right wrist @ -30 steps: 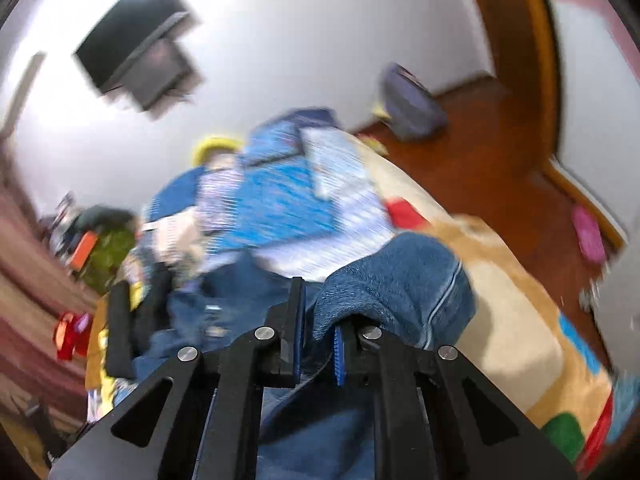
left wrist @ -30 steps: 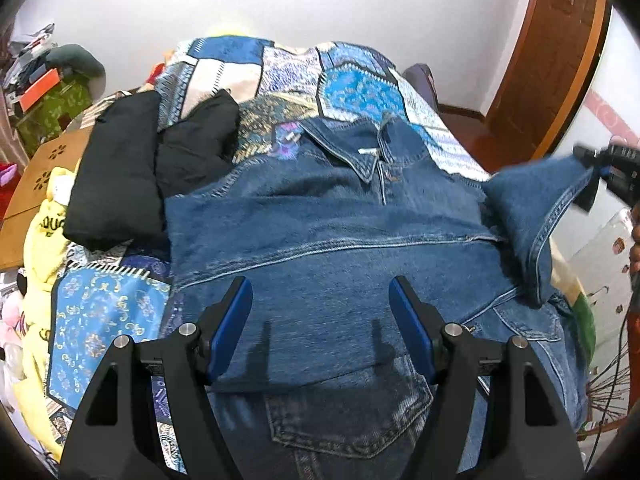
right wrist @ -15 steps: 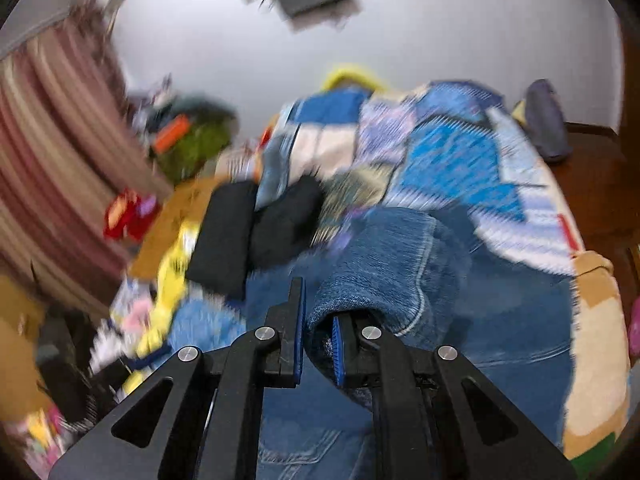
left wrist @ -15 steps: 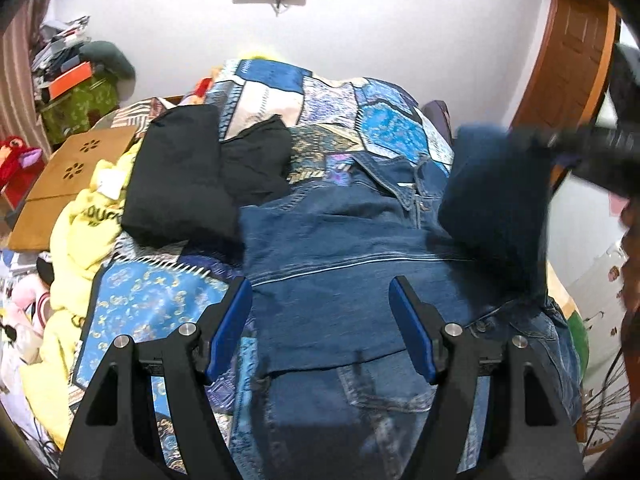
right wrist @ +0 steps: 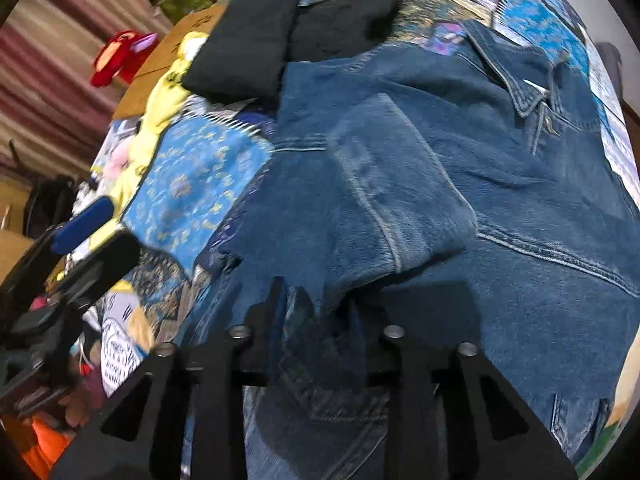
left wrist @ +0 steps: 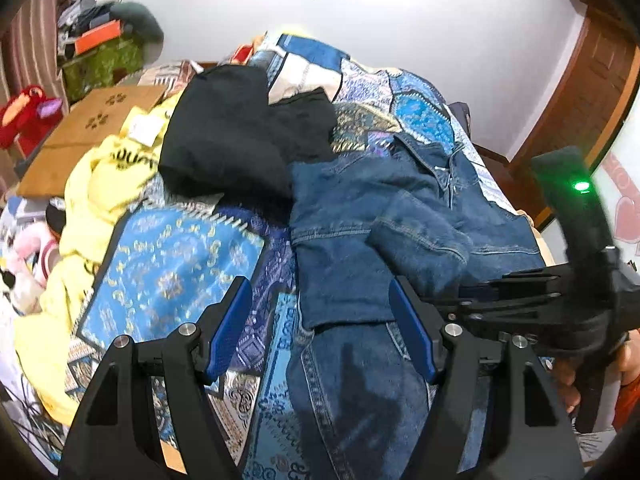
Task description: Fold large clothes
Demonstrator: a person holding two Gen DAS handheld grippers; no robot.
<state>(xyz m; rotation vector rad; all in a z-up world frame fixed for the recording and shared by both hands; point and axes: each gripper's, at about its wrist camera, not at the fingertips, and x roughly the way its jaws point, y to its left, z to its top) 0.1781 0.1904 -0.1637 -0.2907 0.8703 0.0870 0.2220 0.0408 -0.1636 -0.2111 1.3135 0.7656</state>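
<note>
We see a blue denim jacket, black folded clothes, a yellow garment, and a bedspread patterned blue with gold.

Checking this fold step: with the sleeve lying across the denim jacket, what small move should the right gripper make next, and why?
Probably lift the right gripper clear. Its jaws are opening, and the sleeve already lies folded across the jacket, so nothing more needs carrying. The left gripper hangs open, holding nothing.

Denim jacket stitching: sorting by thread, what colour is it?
Light tan stitching on the blue denim jacket, clearest in the right wrist view.
</note>
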